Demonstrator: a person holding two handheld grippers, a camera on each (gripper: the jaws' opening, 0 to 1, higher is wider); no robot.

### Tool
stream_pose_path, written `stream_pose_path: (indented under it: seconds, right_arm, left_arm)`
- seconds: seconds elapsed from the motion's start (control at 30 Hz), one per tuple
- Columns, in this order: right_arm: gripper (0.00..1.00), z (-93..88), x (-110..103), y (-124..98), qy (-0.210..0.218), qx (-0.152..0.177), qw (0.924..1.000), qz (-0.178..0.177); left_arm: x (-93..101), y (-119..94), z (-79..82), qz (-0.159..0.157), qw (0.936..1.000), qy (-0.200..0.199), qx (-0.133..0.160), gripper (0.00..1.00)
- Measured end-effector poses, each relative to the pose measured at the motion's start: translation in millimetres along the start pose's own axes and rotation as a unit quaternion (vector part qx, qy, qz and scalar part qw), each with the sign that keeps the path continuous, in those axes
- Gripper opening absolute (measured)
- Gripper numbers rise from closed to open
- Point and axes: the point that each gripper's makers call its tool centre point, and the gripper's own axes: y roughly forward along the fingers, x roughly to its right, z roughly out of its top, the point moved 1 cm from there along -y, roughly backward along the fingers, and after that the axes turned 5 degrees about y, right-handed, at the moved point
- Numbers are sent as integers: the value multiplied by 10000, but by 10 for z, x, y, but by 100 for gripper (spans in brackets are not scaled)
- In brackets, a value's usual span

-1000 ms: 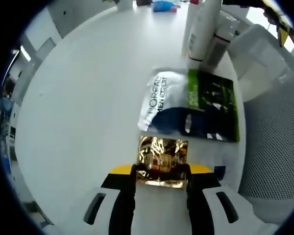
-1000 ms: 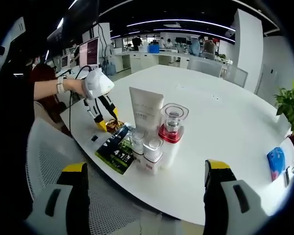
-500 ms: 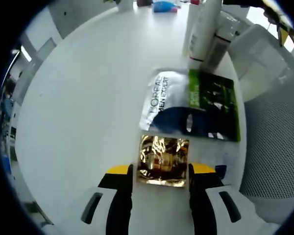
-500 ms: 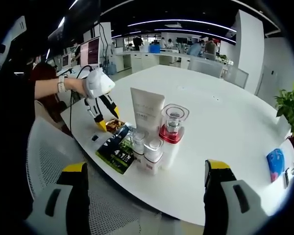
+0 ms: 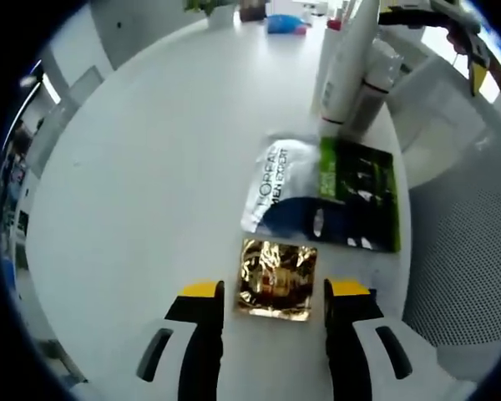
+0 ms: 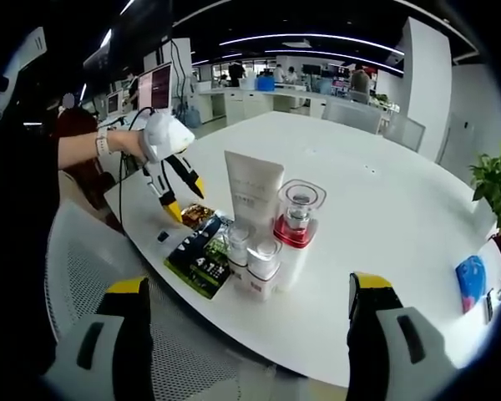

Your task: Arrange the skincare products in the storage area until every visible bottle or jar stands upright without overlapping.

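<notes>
Flat gold sachet (image 5: 275, 279) between open jaws, tube (image 6: 252, 193) upright

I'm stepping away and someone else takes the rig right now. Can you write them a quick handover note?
Left claw: open, jaws either side of the gold foil sachet, which lies flat on the white table.
Right claw: open, holding nothing.
The L'Oreal Men Expert sachet lies flat beside the gold one.
Done: the white tube, red-collared pump bottle and two small white-capped bottles stand upright in a cluster.
Left: check that nothing overlaps.
</notes>
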Motion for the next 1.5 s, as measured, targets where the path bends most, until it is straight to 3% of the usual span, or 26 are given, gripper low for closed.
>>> stream_pose_path:
  seconds: [0.2,0.47,0.63,0.77,1.13,1.5]
  right_arm:
    - [99,8,-3,15,5,19,10000,19]
    - [99,13,-10,58,27,52,9999,89]
    - [99,57,-11,78,59,118,9998,177]
    - [99,98,10,87,50,154,9997,176]
    - [99,152,2,47,23,290,9994,165]
    - [99,158,-23,6,40,391,9991,158]
  left_arm:
    - [45,-113,109,21,9991,-233,360,49]
    - [98,-404,350,231,9883,-776,1292,58]
    - [123,-532,361,411,9841,-919,1460,65]
    - [135,-649,388,577,9765,-1143,1735,68]
    - [235,-883,384,936,9623,-1450,2100,81]
    - [398,-1092,354,1174,9496,-1610,2420,86]
